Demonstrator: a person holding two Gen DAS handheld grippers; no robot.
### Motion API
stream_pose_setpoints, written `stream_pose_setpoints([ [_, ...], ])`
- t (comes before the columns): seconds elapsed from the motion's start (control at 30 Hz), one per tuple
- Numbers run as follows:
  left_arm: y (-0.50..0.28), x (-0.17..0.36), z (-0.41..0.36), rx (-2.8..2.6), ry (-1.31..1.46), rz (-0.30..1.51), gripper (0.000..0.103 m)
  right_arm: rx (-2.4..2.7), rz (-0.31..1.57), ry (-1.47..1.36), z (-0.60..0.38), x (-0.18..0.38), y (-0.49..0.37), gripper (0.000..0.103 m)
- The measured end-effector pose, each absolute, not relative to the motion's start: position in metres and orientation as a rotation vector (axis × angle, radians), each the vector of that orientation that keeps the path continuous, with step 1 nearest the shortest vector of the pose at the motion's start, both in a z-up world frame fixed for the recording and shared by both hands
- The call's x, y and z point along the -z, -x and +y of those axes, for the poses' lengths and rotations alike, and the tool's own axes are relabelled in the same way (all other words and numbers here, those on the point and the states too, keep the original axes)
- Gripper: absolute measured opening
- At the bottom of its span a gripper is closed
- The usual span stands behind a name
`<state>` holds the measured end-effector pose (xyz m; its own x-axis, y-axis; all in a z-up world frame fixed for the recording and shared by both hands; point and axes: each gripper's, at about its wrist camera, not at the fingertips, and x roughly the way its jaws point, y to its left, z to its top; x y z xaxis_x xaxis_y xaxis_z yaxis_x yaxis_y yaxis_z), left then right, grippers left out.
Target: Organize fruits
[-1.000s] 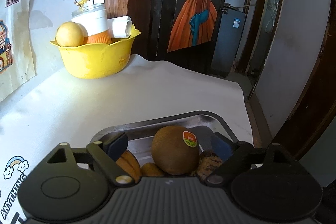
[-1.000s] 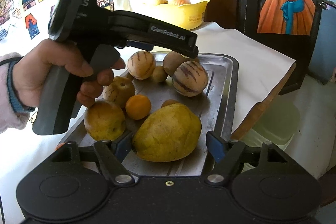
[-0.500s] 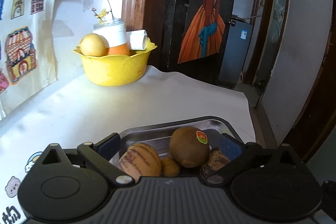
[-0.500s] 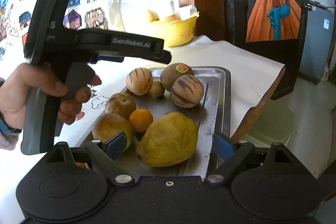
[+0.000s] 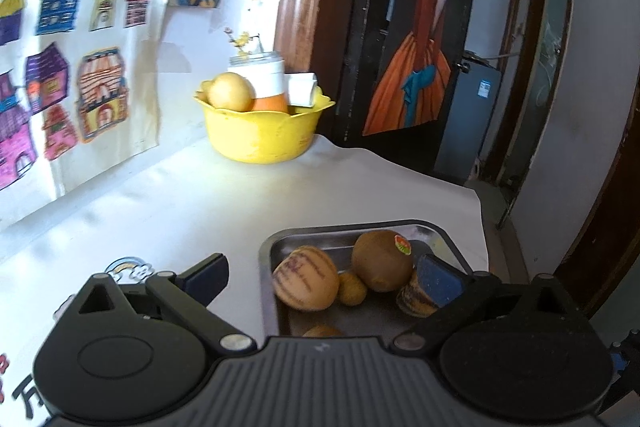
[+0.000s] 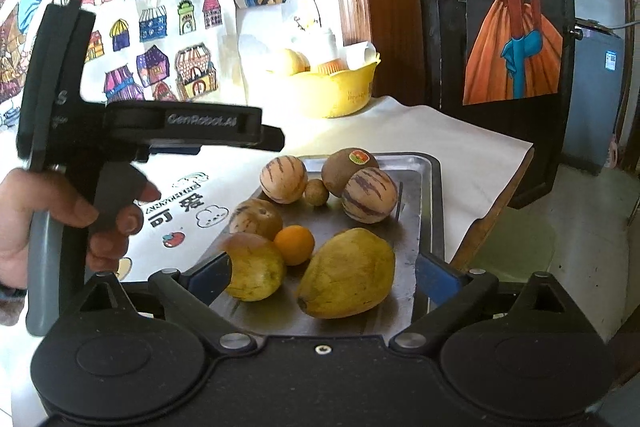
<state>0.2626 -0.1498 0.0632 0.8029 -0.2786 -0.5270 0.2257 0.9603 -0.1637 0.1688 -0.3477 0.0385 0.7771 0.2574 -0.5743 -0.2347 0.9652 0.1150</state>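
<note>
Right gripper (image 6: 324, 273) first: its jaws are opening, nearly full spread now, a moment ago much narrower, and nothing is pinched. The big yellow pear-shaped fruit (image 6: 347, 274) lies between the blue pads but loose on the metal tray (image 6: 429, 203), no pad touching it. A second ago that fruit filled the gap; now the view has lifted and pulled back, so more tray shows.

Left gripper (image 5: 324, 281) likewise: jaws spread wide, empty, drawn back toward the near left, one pad over the white tablecloth (image 5: 168, 203). The sticker-marked brown fruit (image 5: 382, 261) it framed earlier sits free at the tray's far end, beside two striped fruits (image 6: 284, 179) and a small round one (image 6: 316, 191). Nearer lie a brownish fruit, a small orange (image 6: 294, 244) and a yellowish round fruit.

My read: both fruits just set down, the tray looks full, and the arranging is near done. Far left, the yellow bowl (image 5: 262, 135) holds other items.
</note>
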Motion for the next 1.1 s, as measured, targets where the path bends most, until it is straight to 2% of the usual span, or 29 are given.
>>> stream_pose_setpoints([
  [1.1,-0.154,-0.079,-0.046,0.107,0.178,0.485,0.102,-0.212,0.496,-0.058,-0.299,-0.061,-0.112,0.102],
])
